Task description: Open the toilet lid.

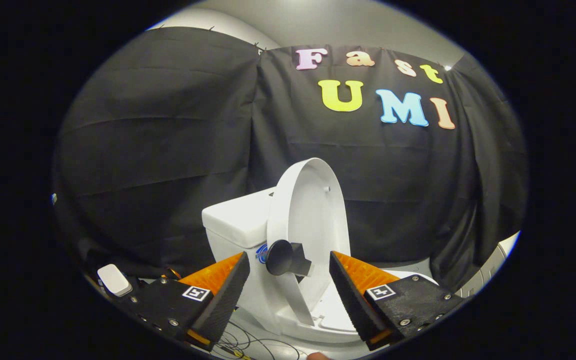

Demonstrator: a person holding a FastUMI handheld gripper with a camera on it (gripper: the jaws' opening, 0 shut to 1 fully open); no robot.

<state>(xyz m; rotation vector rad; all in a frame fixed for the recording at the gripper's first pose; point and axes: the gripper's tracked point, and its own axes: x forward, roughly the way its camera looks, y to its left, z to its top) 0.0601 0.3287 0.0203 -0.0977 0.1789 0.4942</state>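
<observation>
My jaws stand wide apart and grip nothing. Just ahead, between them, the toilet lid stands raised nearly upright, leaning back towards the white tank. A dark round knob juts from the lid's near edge, in the gap between my jaws, touching neither. The bowl lies below
</observation>
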